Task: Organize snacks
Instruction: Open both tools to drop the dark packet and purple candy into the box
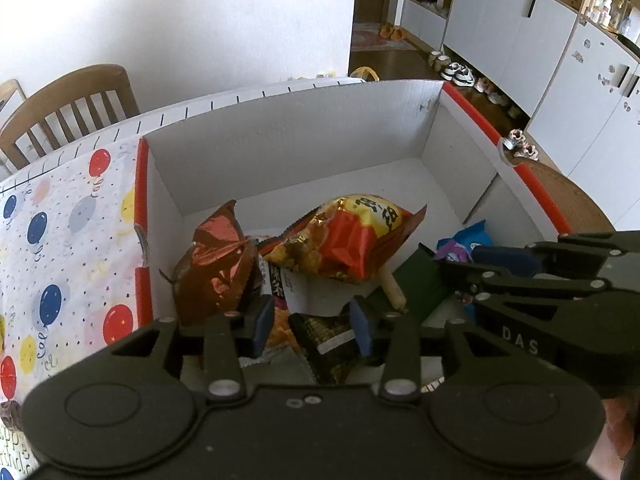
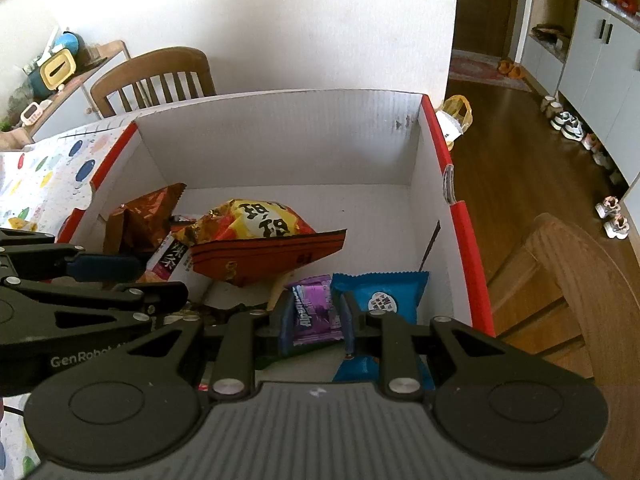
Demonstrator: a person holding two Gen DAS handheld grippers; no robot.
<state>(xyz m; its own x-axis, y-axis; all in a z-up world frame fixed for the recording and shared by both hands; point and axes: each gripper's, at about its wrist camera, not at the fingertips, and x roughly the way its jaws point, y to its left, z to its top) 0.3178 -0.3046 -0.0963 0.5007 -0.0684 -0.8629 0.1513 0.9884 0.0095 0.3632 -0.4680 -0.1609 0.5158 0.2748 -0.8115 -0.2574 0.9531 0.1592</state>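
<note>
A white cardboard box (image 1: 288,148) with red edges holds several snack packs. In it lie a red and yellow chip bag (image 1: 352,236), a brown foil bag (image 1: 216,264), a dark packet (image 1: 328,340), a sausage stick (image 1: 394,290) and a green pack (image 1: 424,280). My left gripper (image 1: 314,326) is open low in the box, its pads either side of the dark packet. My right gripper (image 2: 316,318) is closed on a purple snack packet (image 2: 314,308), next to a blue packet (image 2: 380,296). The right gripper also shows in the left wrist view (image 1: 520,264).
The box (image 2: 280,140) stands on a table with a balloon-print cloth (image 1: 68,240). A wooden chair (image 1: 68,108) is behind the table and another chair (image 2: 560,292) is at the right. White cabinets (image 1: 540,40) and shoes line the far wall.
</note>
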